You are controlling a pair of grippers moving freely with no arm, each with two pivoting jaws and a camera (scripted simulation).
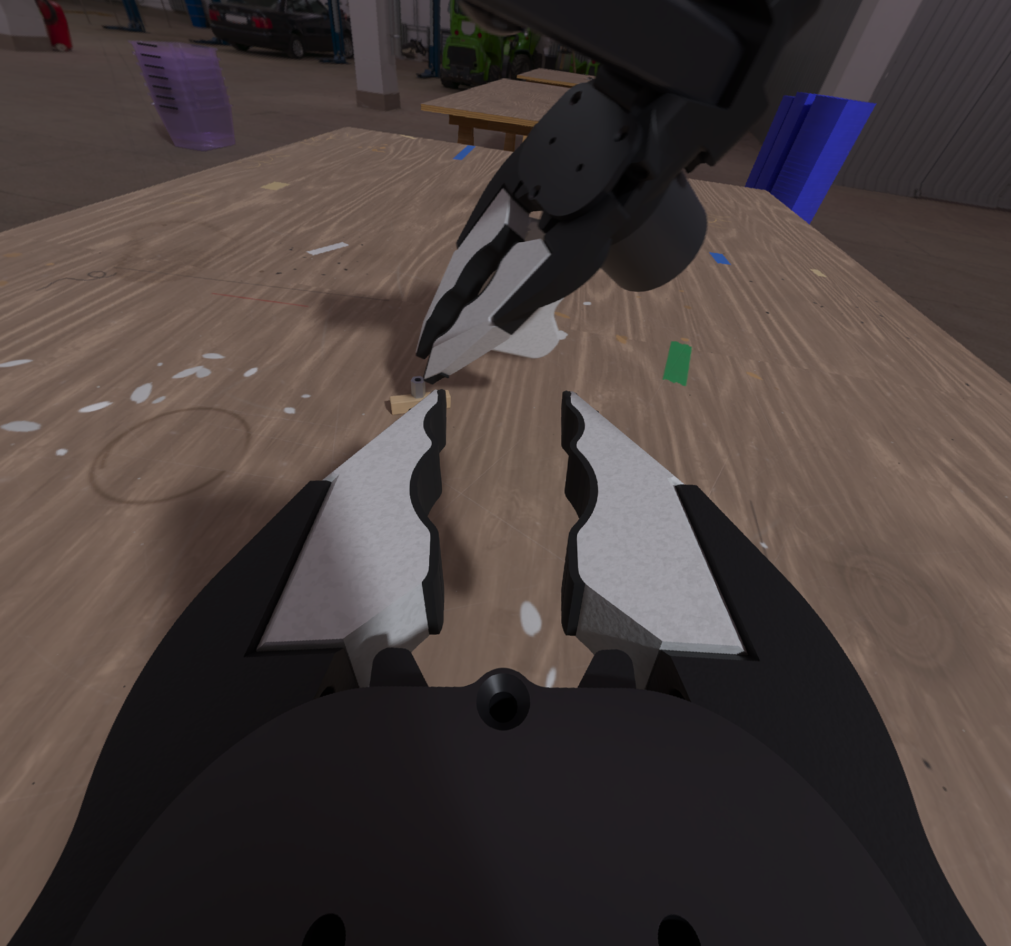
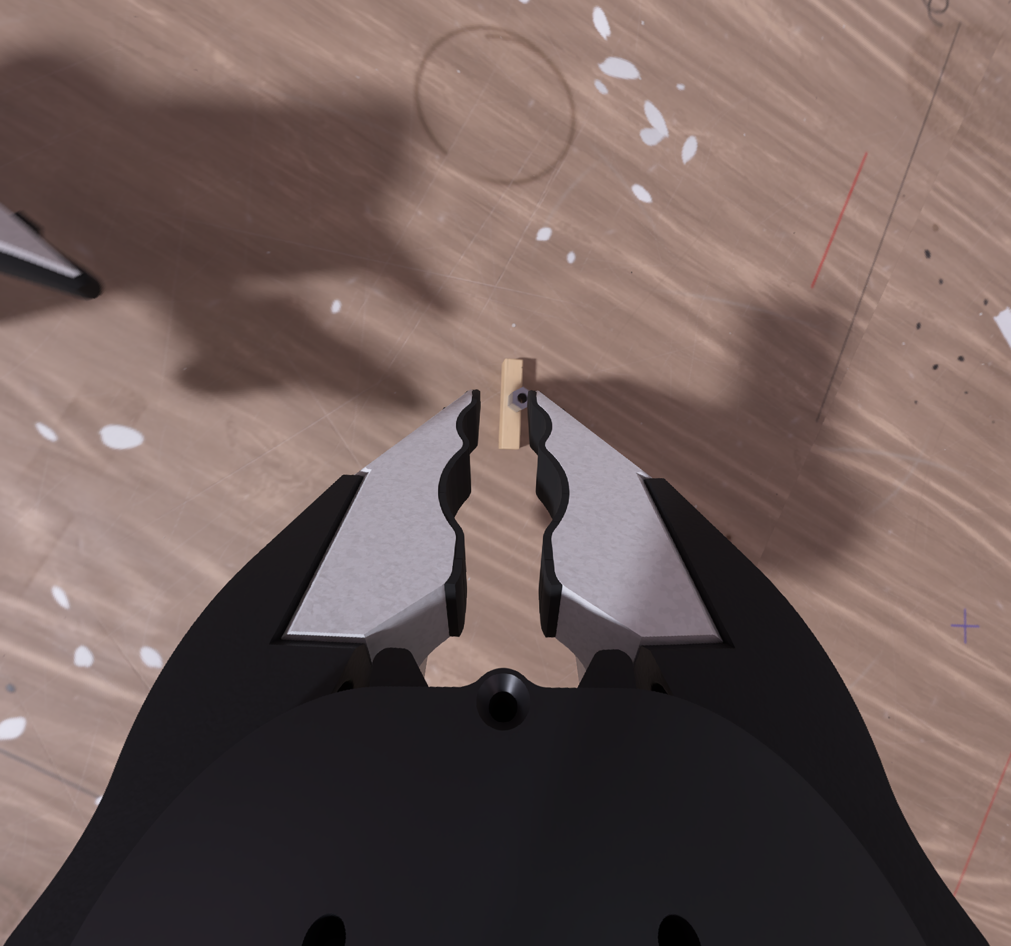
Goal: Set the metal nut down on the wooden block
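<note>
A small grey metal nut (image 1: 417, 385) stands upright on a short pale wooden block (image 1: 407, 404) lying on the wooden table (image 1: 219, 290). My right gripper (image 1: 429, 367) points steeply down, its tips just above and right of the nut. In the right wrist view the nut (image 2: 518, 397) sits on the block (image 2: 511, 422), seen close to my right gripper's (image 2: 504, 394) right fingertip; the jaws stand a little apart and hold nothing. My left gripper (image 1: 503, 397) is open and empty, low over the table on the near side of the block.
A white object (image 1: 533, 337) lies behind the right gripper. A green patch (image 1: 677, 363) marks the table to the right. A purple basket (image 1: 186, 93) and a blue object (image 1: 809, 153) stand beyond the table's far edges. One left finger (image 2: 49, 263) shows in the right wrist view.
</note>
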